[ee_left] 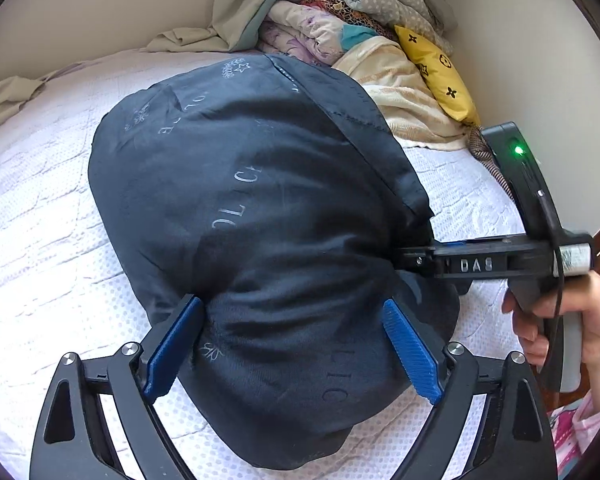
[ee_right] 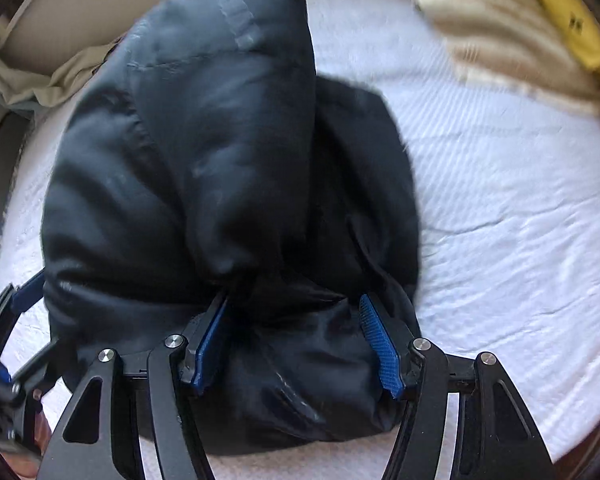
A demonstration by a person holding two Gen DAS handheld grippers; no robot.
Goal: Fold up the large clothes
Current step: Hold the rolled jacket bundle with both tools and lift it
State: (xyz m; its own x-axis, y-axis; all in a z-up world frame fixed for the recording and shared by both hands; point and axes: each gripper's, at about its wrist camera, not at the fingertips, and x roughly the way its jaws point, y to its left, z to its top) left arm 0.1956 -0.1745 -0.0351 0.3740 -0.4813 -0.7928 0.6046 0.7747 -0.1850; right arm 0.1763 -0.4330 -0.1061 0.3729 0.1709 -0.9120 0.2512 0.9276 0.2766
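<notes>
A dark navy padded jacket (ee_left: pixel 240 180) with pale lettering lies bundled on the white quilted bedspread (ee_left: pixel 40 240). My left gripper (ee_left: pixel 291 302) is open and straddles the jacket's near end, the puffy fabric bulging between its blue pads. My right gripper (ee_left: pixel 414 259) comes in from the right, held by a hand (ee_left: pixel 572 320), with its tips buried in the jacket's side. In the blurred right wrist view that gripper (ee_right: pixel 293 298) is open, with a dark fold of the jacket (ee_right: pixel 180 160) lying between its pads. One finger (ee_right: pixel 26 290) of the left gripper shows at the left edge.
A heap of folded quilts (ee_left: pixel 340 12), a beige blanket (ee_left: pixel 400 92) and a yellow patterned cushion (ee_left: pixel 440 68) fill the bed's far right corner. An olive sheet (ee_left: pixel 228 20) hangs at the back against the wall. White bedspread (ee_right: pixel 500 200) stretches right of the jacket.
</notes>
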